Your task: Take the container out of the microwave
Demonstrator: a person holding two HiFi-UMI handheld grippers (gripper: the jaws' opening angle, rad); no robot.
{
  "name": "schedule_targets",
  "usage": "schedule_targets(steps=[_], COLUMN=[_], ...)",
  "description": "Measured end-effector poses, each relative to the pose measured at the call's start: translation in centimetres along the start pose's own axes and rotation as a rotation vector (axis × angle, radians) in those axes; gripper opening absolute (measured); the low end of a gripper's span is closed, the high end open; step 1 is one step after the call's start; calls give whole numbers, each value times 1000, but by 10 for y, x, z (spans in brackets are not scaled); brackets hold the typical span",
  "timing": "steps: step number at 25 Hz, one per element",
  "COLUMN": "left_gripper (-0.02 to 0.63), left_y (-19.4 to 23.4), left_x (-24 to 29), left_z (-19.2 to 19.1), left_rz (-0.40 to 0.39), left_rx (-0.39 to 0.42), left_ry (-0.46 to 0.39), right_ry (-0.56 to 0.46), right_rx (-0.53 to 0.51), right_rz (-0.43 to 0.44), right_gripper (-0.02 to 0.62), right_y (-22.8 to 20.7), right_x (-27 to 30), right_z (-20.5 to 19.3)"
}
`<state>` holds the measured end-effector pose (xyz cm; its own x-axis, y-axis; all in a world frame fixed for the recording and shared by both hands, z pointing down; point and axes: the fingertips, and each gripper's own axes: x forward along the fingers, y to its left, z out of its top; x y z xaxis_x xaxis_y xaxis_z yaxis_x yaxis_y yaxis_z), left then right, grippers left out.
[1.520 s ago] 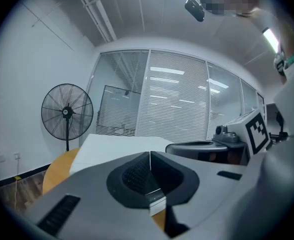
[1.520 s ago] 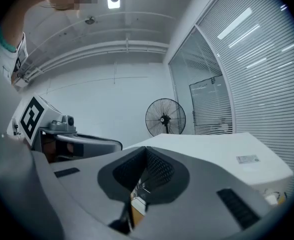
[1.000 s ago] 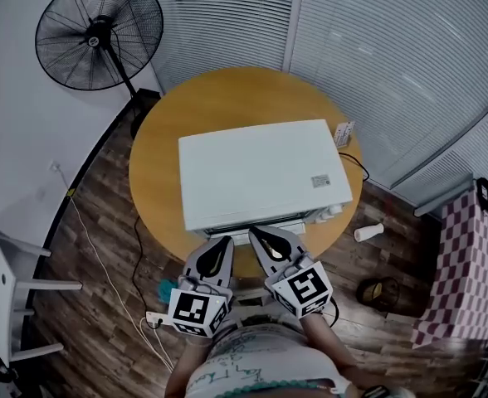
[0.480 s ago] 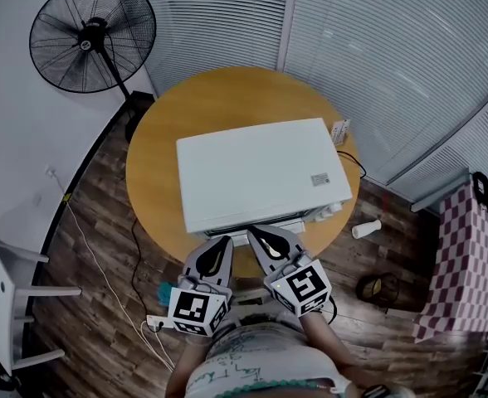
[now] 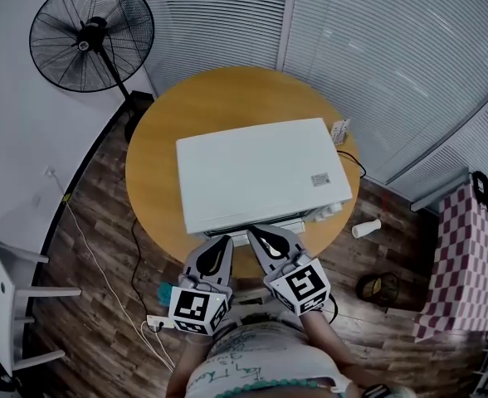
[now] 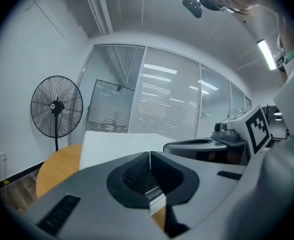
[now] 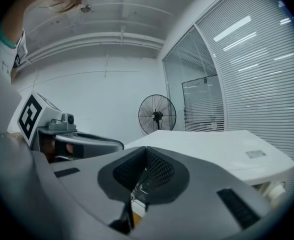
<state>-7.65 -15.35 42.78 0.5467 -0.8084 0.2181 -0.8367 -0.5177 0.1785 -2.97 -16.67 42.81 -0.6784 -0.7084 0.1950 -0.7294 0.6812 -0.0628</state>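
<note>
While poised with left gripper (image 5: 217,243) and right gripper (image 5: 256,233) jaws pressed together, empty, at the microwave (image 5: 261,168) front, catch door edge (image 5: 261,223) and swing wide before seeking unseen container.

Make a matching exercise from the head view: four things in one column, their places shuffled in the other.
Things:
1. microwave
2. fan
3. white cup
4. checkered cloth

Places:
A. lying on the wooden floor
B. on the round table
C. at the right edge
D. standing upright, upper left

Pairs: 1-B, 2-D, 3-A, 4-C
</note>
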Motion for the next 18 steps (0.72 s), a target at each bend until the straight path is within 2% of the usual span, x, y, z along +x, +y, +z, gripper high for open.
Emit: schedule_targets(steps=[6,12,18], left_gripper=[15,15,15], left_y=[1,6,12], left_x=[-4,-9,-14], left_z=[-5,-12,-20], left_rz=[-1,10,12], left_rx=[-11,-27,-33], left_ry=[12,28,52], right_ry=[64,104,164], right_rx=[-20,-86,-121], right_rz=[18,68,61], right_gripper=[-8,-8,-6], right_y=[0,-5,-13], right_x=[3,5,7], right_z=[-19,-39,-63])
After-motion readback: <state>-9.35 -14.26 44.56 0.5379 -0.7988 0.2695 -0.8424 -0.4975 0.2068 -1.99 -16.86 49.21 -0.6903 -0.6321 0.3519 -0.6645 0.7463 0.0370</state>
